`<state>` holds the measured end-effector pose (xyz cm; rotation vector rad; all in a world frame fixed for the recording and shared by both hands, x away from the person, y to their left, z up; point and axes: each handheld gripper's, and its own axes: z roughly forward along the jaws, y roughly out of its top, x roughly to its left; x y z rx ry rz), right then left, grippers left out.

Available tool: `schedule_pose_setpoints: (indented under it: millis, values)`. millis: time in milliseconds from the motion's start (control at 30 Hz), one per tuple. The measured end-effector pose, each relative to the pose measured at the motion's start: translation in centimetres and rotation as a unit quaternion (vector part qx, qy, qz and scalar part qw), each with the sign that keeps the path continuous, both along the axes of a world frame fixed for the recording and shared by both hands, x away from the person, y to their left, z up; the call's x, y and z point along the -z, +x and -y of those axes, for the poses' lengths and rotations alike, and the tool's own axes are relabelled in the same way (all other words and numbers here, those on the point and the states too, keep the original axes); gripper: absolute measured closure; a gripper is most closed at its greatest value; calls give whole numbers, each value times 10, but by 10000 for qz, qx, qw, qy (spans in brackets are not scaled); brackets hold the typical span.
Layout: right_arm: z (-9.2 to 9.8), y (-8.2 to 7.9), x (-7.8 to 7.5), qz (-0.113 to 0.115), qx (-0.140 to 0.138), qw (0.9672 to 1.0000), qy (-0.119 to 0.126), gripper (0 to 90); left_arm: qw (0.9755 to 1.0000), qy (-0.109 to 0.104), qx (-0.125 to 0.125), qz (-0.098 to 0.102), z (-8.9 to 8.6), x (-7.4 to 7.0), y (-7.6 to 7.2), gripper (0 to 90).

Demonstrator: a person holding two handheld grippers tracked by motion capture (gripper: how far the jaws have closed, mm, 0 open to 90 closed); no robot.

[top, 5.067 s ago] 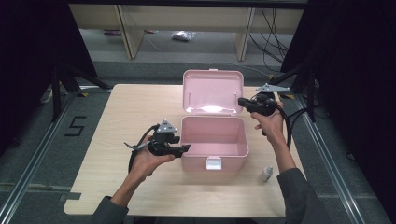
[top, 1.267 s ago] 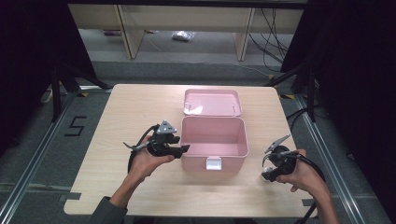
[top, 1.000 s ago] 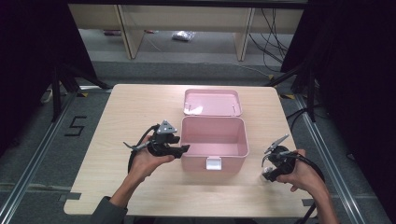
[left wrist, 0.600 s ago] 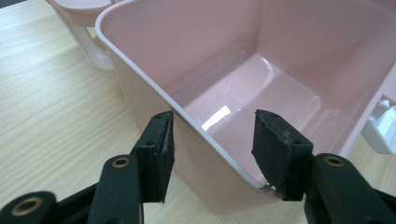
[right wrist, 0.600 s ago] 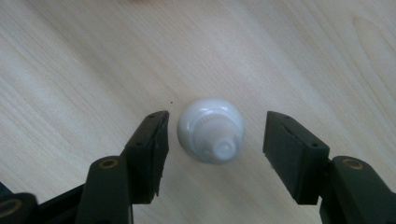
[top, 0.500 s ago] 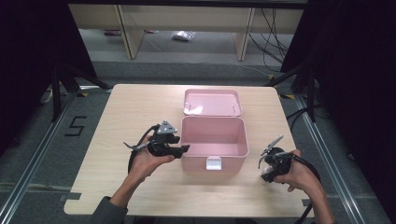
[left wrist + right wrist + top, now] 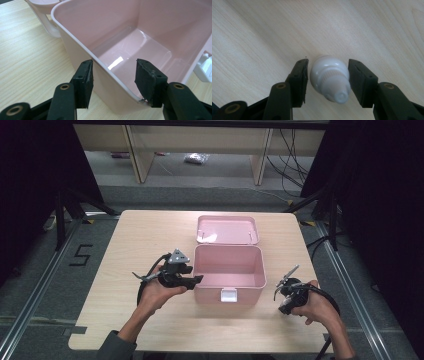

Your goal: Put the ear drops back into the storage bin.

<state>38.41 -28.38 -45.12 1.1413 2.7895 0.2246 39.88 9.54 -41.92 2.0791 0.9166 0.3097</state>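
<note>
So the right gripper (image 7: 285,292) has come all the way off the back of the pink box (image 7: 228,270), where it was about 5 seconds ago, and now sits low at the lower right of the high view, down by the table (image 7: 125,245) edge on the person's side. Over the last second it's only crept a little, so to me this looks like lining up a pick, probably to put the thing in the box, though that's my guess. In the right gripper view the small white bottle (image 7: 330,78) stands dead centre of the frame between the 2 black jaws, cap end pointing at the camera. The jaws are parted with a sliver of daylight on either side, so nothing is gripped yet. Meanwhile the left gripper (image 7: 192,281) hasn't budged: it's at the box's left front corner, and in the left gripper view its jaws straddle the box wall, 1 outside and 1 inside, with visible gaps, so spread apart and not pinching. The lid (image 7: 227,229) lies flipped open behind the box, and the inside is bare.
</note>
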Motion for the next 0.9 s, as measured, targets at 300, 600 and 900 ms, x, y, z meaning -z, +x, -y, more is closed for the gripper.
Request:
schedule_pose_setpoints:
  millis: [300,600,900]
  values:
    - [-2,1,0,-10,-97,10000,-20,598,10000,6,5,1,0,0,0,481]
    - [-5,0,-1,-112,-193,9997,-101,604,10000,-10,-6,-21,0,0,0,481]
    - [-6,2,-8,-128,-287,9995,-76,604,9999,-67,-6,-78,1,0,-1,480]
